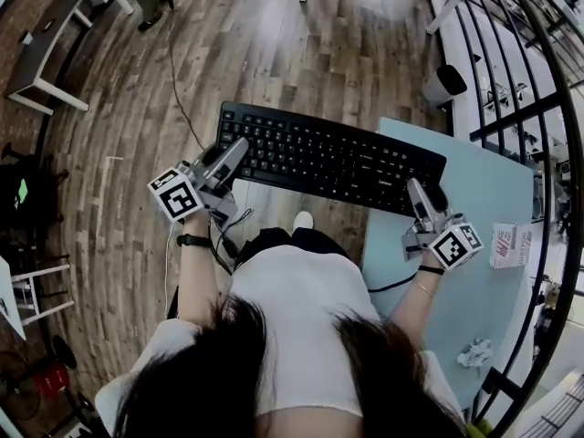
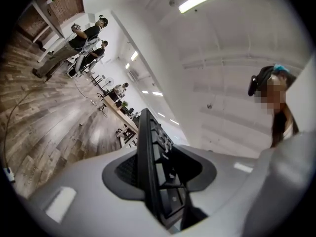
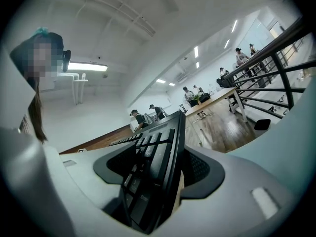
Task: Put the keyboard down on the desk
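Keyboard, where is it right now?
In the head view, the keyboard is held in front of the person: the left gripper clamps its left end over the wooden floor, the right gripper its right end over the blue desk.

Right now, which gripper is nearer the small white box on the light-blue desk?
Right. The right gripper, shut on the black keyboard's end over the light-blue desk, is just left of the small white box; the left gripper holds the far end over the wooden floor.
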